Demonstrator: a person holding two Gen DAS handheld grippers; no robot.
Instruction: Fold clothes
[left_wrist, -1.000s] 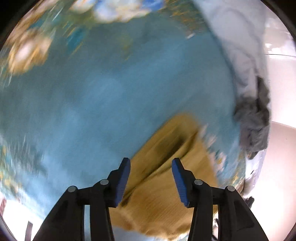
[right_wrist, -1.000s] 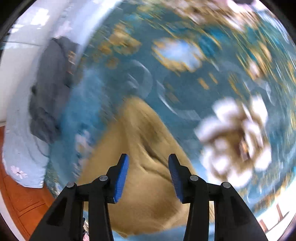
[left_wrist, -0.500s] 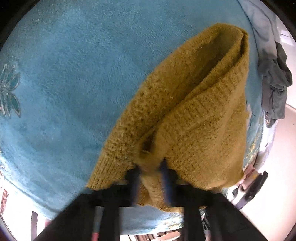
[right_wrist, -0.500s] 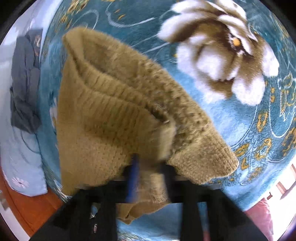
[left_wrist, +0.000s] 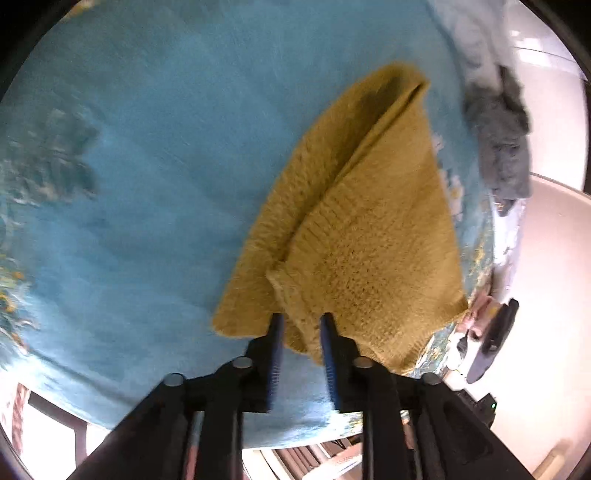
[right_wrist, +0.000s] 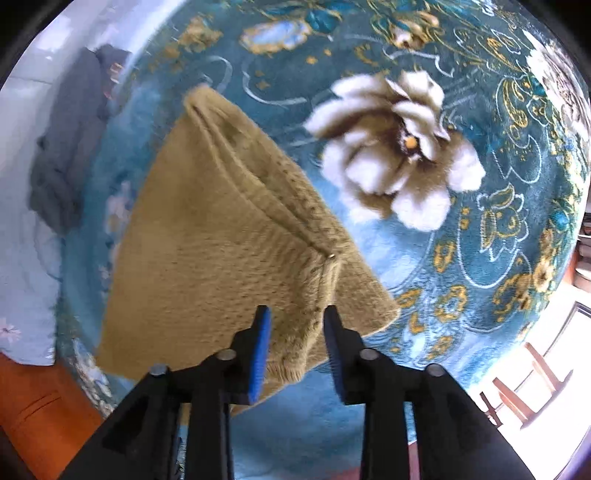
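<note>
Blanket (left_wrist: 140, 192): teal, floral, covers the bed | sweater (left_wrist: 369, 236): mustard knit, folded over, lies on blanket, grey garment (left_wrist: 502, 147) well apart | left claw (left_wrist: 301, 325) and right claw (right_wrist: 297, 321): narrow, jaws opening, near hem corners between them, apparently released | advice: let go fully, lift clear without dragging layers.

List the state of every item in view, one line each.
Sweater: folded over, lying on the blanket, one edge between each gripper's fingers.
Left gripper: jaws opening, sweater edge between them.
Right gripper: jaws opening, sweater edge between them.
Grey garment: crumpled at the blanket's edge.
Blanket: spread flat.
</note>
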